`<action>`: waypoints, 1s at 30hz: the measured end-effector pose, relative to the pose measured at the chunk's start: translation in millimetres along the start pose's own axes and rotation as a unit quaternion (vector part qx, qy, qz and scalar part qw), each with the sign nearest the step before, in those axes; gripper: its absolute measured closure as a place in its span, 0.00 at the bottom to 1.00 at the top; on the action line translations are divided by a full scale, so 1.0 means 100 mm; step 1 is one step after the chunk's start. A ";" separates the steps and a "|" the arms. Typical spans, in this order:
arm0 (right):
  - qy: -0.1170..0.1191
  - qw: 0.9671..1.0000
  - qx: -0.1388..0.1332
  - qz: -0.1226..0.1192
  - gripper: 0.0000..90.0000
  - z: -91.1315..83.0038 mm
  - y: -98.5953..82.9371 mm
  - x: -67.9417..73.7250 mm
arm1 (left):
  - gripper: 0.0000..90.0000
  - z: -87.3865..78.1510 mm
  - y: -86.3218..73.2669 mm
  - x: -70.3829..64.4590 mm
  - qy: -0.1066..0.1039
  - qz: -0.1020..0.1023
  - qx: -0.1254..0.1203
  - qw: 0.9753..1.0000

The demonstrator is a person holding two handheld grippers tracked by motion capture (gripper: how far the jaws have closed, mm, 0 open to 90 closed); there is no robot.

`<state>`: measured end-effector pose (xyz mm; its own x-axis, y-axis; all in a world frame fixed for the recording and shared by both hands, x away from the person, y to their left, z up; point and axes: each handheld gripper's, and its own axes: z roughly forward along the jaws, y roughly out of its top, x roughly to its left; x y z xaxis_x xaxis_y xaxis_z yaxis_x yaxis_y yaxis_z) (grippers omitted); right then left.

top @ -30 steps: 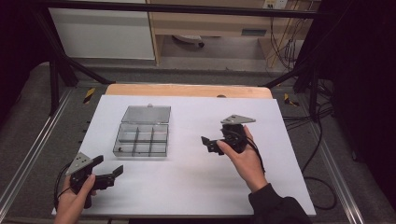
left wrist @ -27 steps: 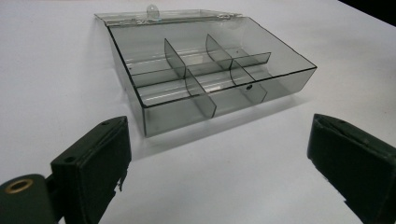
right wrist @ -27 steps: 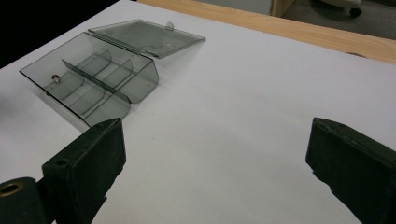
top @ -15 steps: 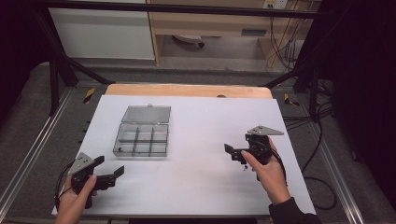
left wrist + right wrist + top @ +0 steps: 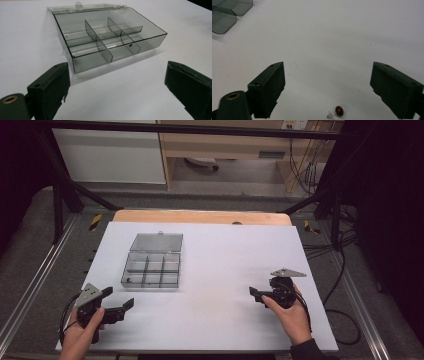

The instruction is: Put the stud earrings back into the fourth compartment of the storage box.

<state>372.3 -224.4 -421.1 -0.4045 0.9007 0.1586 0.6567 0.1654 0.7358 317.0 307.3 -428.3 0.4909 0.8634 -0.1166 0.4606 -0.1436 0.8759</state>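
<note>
A clear grey compartment box (image 5: 151,265) lies on the white sheet with its lid (image 5: 157,242) folded open at the back. In the left gripper view the box (image 5: 107,40) sits just ahead of my left gripper (image 5: 117,72), whose jaws stand wide apart with nothing between them. That left gripper (image 5: 118,298) is at the near left of the table. My right gripper (image 5: 257,295) is at the near right, open. In the right gripper view a small red bead on a tiny clear stud (image 5: 338,110) lies on the sheet between and just below the open right gripper (image 5: 327,65).
The white sheet (image 5: 220,255) covers a wooden table (image 5: 200,216). A rounded corner of the box (image 5: 227,12) shows at the top left of the right gripper view. Metal frame rails run along both sides, and cables (image 5: 345,270) trail off to the right.
The right gripper has drawn back from the middle of the table, beside the box, to the near right. The left gripper has stayed in place.
</note>
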 end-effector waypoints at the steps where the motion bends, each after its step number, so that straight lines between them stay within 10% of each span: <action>1: -0.002 1.000 0.003 0.001 0.22 0.00 -0.02 0.00 | 0.07 0.00 0.00 0.00 -0.001 0.001 0.000 1.000; 21: -0.010 0.998 0.052 0.046 0.67 -0.08 -0.29 -0.11 | 0.07 0.01 0.00 -0.01 -0.001 0.002 0.003 1.000; 30: -0.014 0.998 0.062 0.021 0.74 0.05 -0.27 -0.03 | 0.07 0.02 0.00 -0.01 -0.001 0.002 0.005 1.000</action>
<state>359.5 -229.4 -444.7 -0.3587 0.9184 0.1671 0.7462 0.1745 0.6424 317.9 306.0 -429.3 0.4940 0.8619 -0.1142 0.4662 -0.1517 0.8716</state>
